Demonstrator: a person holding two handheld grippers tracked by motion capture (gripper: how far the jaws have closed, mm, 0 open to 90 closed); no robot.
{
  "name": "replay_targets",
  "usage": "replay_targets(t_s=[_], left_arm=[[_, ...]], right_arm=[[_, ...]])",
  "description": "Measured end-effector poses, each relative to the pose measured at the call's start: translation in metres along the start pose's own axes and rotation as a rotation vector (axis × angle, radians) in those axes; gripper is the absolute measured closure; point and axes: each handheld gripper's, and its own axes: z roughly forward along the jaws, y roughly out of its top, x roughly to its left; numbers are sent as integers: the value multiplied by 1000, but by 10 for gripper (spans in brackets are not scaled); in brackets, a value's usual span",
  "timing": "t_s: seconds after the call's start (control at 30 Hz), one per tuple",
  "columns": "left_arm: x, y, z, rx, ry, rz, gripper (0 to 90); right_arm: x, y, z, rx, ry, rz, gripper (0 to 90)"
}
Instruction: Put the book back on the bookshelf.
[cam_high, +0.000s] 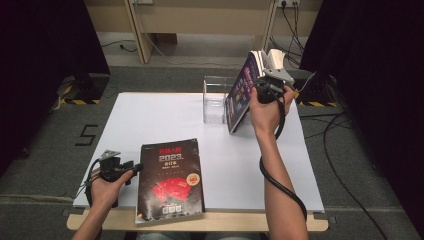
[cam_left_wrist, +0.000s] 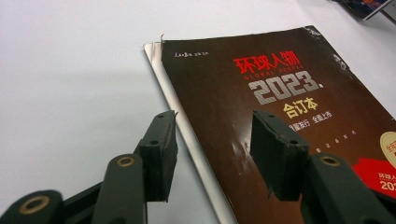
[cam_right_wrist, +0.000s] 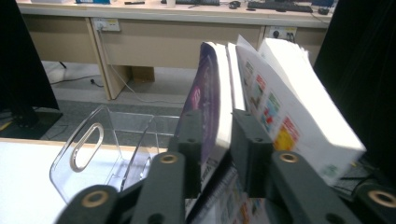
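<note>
Ref the table (cam_high: 150, 115): flat book (cam_high: 171, 180) near front edge, left; clear rack (cam_high: 215, 100) at back, upright magazine (cam_high: 240, 95) just right of it.

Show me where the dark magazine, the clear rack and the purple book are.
dark magazine (cam_high: 170, 180), high view, middle of its cover
clear rack (cam_right_wrist: 86, 151), right gripper view, side wall with handle slot
purple book (cam_high: 241, 92), high view, front cover

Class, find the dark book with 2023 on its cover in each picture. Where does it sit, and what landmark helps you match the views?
High view: the dark book lies flat at the table's near edge, left of centre, beside the left gripper.
Left gripper view: it spreads across the centre and right, with the jaws astride its white page edge.
Right gripper view: not in it.
Shared landmark: the white table, also at lower left in the right gripper view.
</note>
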Motion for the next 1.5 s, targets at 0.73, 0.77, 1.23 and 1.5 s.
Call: replay_targets(t_s=[0.73, 0.77, 1.23, 1.5], left_arm=[[0, 0, -1, -5, 1, 0, 505], [0, 0, -1, -5, 2, 0, 505], [-1, -1, 1, -2, -2, 3, 504], [-2, 1, 0, -12, 2, 12, 456]], right_arm=[[-13, -27, 1, 30, 86, 80, 900], [-13, -27, 4, 36, 86, 83, 900], [-14, -28, 9, 33, 77, 86, 865], [-13, -36, 2, 25, 84, 76, 754]])
